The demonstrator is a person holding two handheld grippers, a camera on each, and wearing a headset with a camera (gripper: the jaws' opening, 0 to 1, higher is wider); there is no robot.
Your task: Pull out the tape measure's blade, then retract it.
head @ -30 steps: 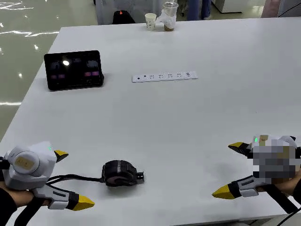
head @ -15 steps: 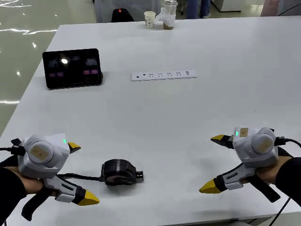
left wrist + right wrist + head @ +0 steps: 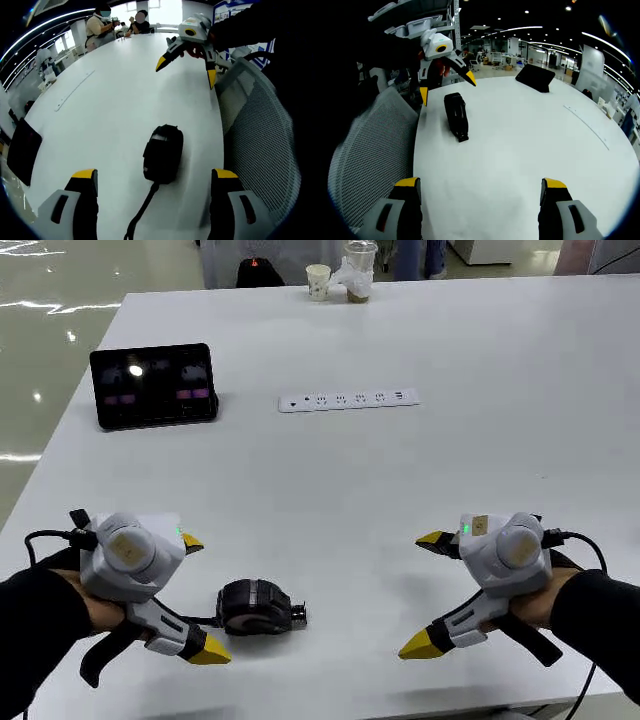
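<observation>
A black tape measure (image 3: 255, 606) lies on the white table (image 3: 400, 480) near its front edge, with its blade tip facing right and a black strap trailing left. My left gripper (image 3: 200, 595) stands open just left of it, the case (image 3: 163, 152) lying ahead between the yellow-tipped jaws without touching them. My right gripper (image 3: 426, 591) is open further right, apart from the tape measure (image 3: 456, 115). The blade is retracted.
A dark tablet (image 3: 153, 385) stands at the back left. A white power strip (image 3: 347, 399) lies mid-table, and two cups (image 3: 340, 282) sit at the far edge. A mesh chair back (image 3: 260, 140) is beside the table's front edge.
Both grippers have moved inward toward the tape measure. The left one now reaches its left side, and the right one has come closer from the right. The tape measure has not moved.
</observation>
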